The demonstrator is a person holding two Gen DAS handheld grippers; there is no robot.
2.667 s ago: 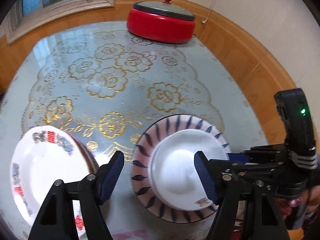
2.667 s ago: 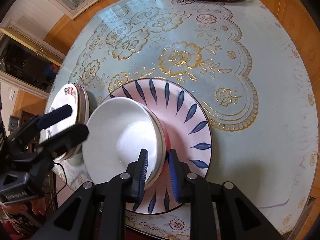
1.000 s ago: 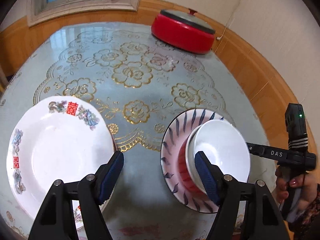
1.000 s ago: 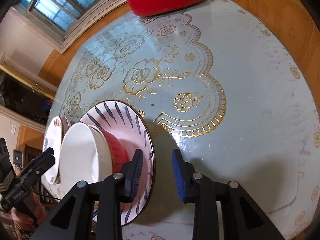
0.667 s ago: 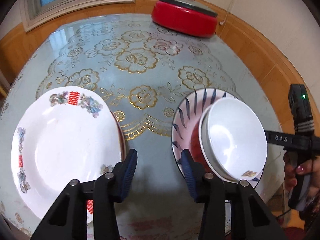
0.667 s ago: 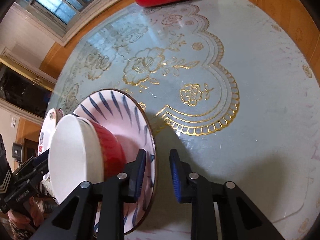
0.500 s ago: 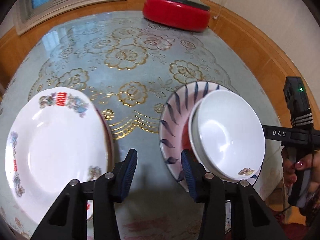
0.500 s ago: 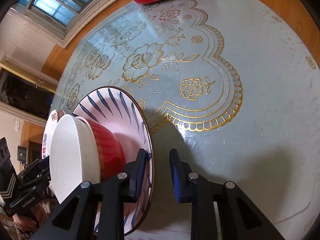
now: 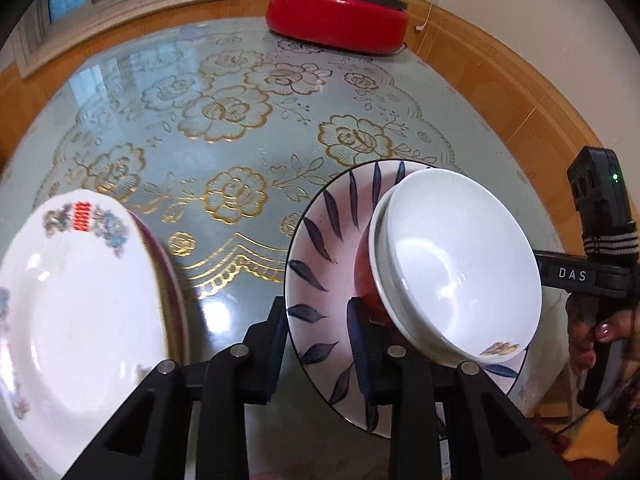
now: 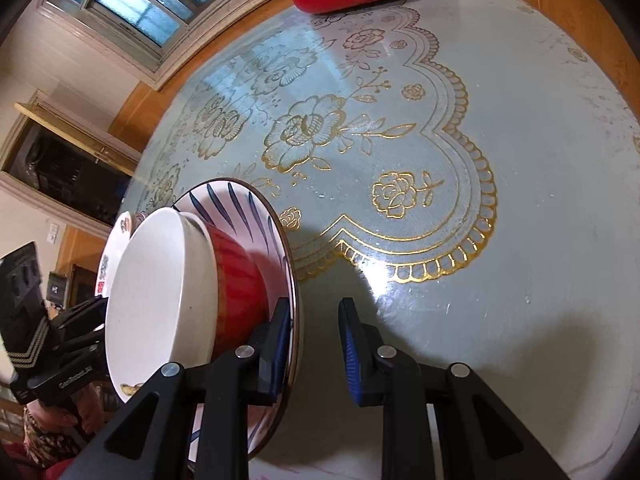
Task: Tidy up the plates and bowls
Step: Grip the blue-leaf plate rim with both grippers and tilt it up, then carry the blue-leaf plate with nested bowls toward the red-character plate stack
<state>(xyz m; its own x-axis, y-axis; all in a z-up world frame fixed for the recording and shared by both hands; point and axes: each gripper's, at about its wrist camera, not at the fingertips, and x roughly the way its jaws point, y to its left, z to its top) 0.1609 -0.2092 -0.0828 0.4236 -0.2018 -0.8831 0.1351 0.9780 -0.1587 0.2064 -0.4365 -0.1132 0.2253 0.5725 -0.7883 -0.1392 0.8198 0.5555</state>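
A pink plate painted with dark blue leaves (image 9: 320,240) carries a stack of bowls: a bowl with a red outside (image 10: 236,280) and a white bowl (image 9: 456,264) nested in it, the white one bearing a small yellowish motif near its rim. Plate and bowls are tipped steeply, the bowls' mouths facing sideways in the right wrist view, over the near edge of the pale green tablecloth with gold roses (image 9: 240,128). Whether the plate's lower rim touches the table cannot be told.

The left gripper (image 9: 316,332) has its jaws closing on the near rim of the leaf plate, one blue pad behind the rim and the other in front of it, against the inner face beside the red bowl. The right gripper (image 10: 314,344) stands narrow; its left pad lies against the plate's inner face, while the right pad stands apart from the plate's back with tablecloth showing between them.

To the left, a white plate with floral decoration and red Chinese characters (image 9: 76,312) lies on top of another plate with a dark rim (image 9: 170,280), just beside the left gripper. At the far edge of the table sits a red electric pan with a grey lid (image 9: 338,12).

The right gripper's black body reads "DAS" (image 9: 572,274) in white letters, with a green light above, and a hand (image 9: 592,336) wraps its handle. Both grippers point steeply down.
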